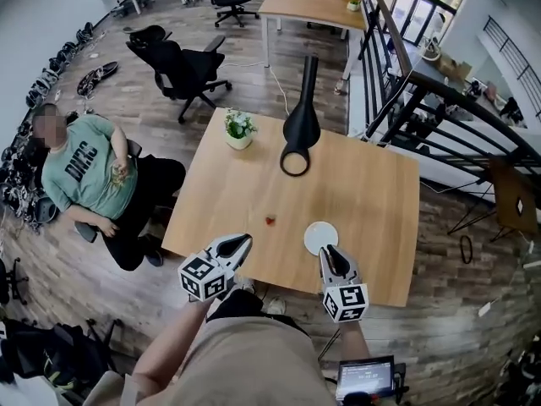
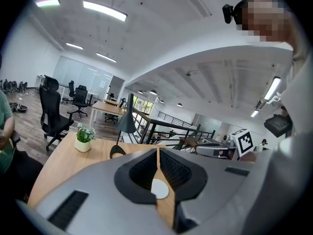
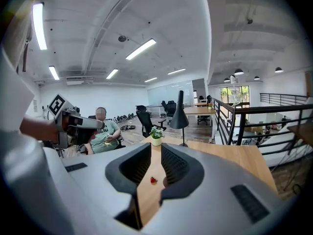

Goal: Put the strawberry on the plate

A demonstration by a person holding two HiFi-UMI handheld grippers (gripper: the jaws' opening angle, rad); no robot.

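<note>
1. Left gripper (image 1: 241,242): jaws meet at the tips and hold nothing; it hangs over the table's (image 1: 363,184) near edge.
2. Right gripper (image 1: 331,252): jaws slightly apart, empty, with the plate (image 1: 321,237) right at its tips.
3. Strawberry (image 1: 270,221): on the table just ahead of the left gripper, apart from the plate, bare wood all round.

Strawberry (image 1: 270,221): red. Plate (image 1: 321,237): plain white. Counter (image 1: 372,193): pale wood grain. Lamp (image 1: 302,125): black. Potted plant (image 1: 238,128): green leaves, white pot. Left gripper (image 1: 243,241) and right gripper (image 1: 331,252): grey, with black-and-white marker cubes.
</note>
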